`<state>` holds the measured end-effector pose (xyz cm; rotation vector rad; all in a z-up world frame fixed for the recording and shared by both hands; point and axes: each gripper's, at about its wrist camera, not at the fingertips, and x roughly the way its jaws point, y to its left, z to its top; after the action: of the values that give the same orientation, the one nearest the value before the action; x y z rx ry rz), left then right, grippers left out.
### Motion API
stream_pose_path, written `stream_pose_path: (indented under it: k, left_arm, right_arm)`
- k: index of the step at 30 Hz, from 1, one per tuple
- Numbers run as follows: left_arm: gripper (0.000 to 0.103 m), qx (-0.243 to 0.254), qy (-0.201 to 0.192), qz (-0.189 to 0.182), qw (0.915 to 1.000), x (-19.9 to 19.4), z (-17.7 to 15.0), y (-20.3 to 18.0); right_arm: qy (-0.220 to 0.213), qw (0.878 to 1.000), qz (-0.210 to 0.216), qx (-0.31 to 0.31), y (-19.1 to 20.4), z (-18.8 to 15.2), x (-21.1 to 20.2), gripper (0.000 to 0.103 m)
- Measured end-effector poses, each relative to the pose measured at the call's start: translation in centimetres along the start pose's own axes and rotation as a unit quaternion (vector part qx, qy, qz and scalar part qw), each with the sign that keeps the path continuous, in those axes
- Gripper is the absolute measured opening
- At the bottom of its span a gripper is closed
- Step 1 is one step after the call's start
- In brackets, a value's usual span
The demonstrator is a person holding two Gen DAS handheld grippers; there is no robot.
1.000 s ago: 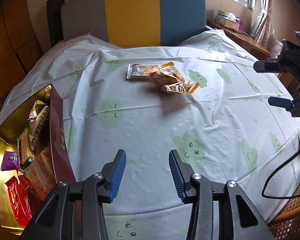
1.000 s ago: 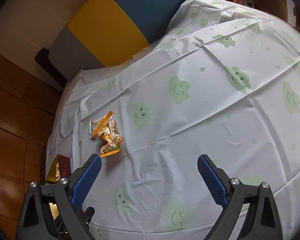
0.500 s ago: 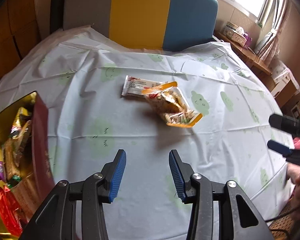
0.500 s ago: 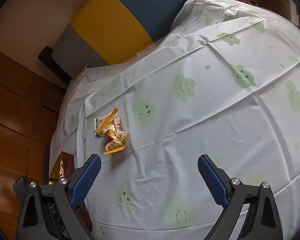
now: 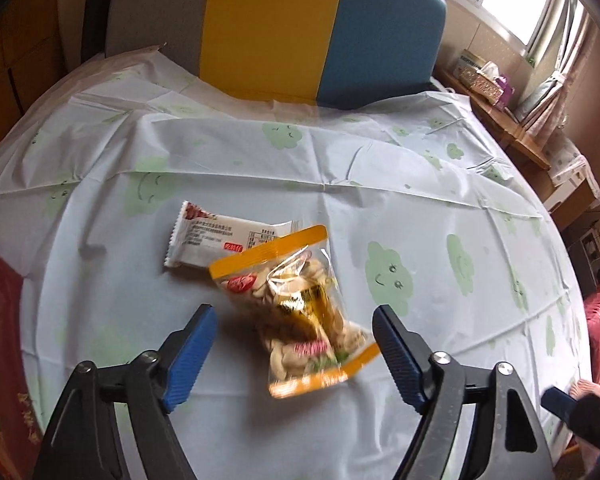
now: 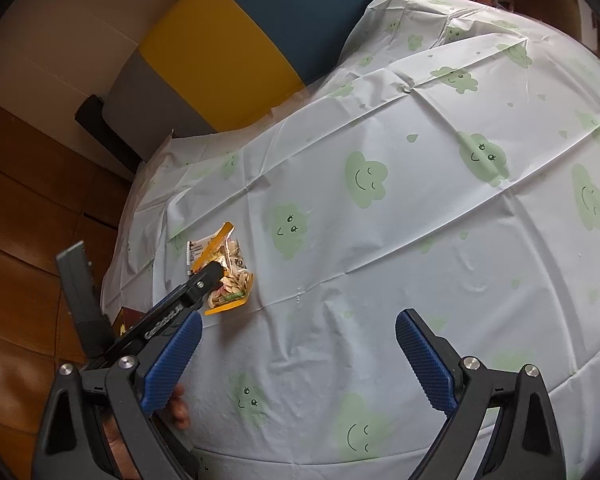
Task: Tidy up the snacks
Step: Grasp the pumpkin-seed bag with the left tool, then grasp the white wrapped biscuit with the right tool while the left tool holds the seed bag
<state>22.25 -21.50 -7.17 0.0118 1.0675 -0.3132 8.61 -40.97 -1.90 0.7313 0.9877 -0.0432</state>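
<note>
While left tongs (image 5: pixel 294 350) gape astride nut packet (image 5: pixel 300 312); right tongs (image 6: pixel 298 354) apart, over tablecloth (image 6: pixel 420 240).

tablecloth (image 5: pixel 380 208) is pale white-blue with green smiley clouds; snack bag (image 5: pixel 300 312) clear with orange-yellow edges; the wrapper (image 5: pixel 208 240) behind it white with red print; tongs (image 5: pixel 296 356) black with blue pads; headboard (image 5: pixel 268 28) striped grey, yellow, teal; box (image 5: pixel 4 344) dark red
</note>
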Motion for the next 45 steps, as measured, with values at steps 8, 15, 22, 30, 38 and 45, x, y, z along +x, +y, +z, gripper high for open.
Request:
stream_pose_path:
  k: [8,15,22,30,38,45]
  left_arm:
    - [0.051,0.041,0.002,0.055,0.9977,2.6,-0.9,-1.0]
    - [0.046,0.068,-0.012,0.042,0.9967,-0.5,-4.1,-0.2]
    - [0.046,0.125,-0.015,0.028,0.9917,-4.8,-10.2,0.4]
    - [0.046,0.168,-0.032,0.021,0.9850,-7.0,-15.6,1.9]
    - [0.046,0.155,-0.050,-0.016,0.9866,-6.9,-16.7,3.4]
    - [0.047,0.141,-0.065,-0.039,0.9870,-7.0,-17.1,4.1]
  right_arm:
    - [0.000,1.000,-0.006,-0.005,0.0,0.1,0.2,0.098]
    - [-0.006,1.000,-0.019,-0.020,0.3,0.0,0.3,0.098]
    - [0.008,0.998,-0.036,-0.058,1.3,-0.6,1.3,0.098]
    - [0.042,0.993,-0.033,-0.101,2.9,-2.2,3.0,0.098]
    - [0.052,0.984,-0.043,-0.167,5.3,-3.1,3.9,0.098]
    - [0.046,0.950,-0.027,-0.307,11.3,-2.0,6.5,0.096]
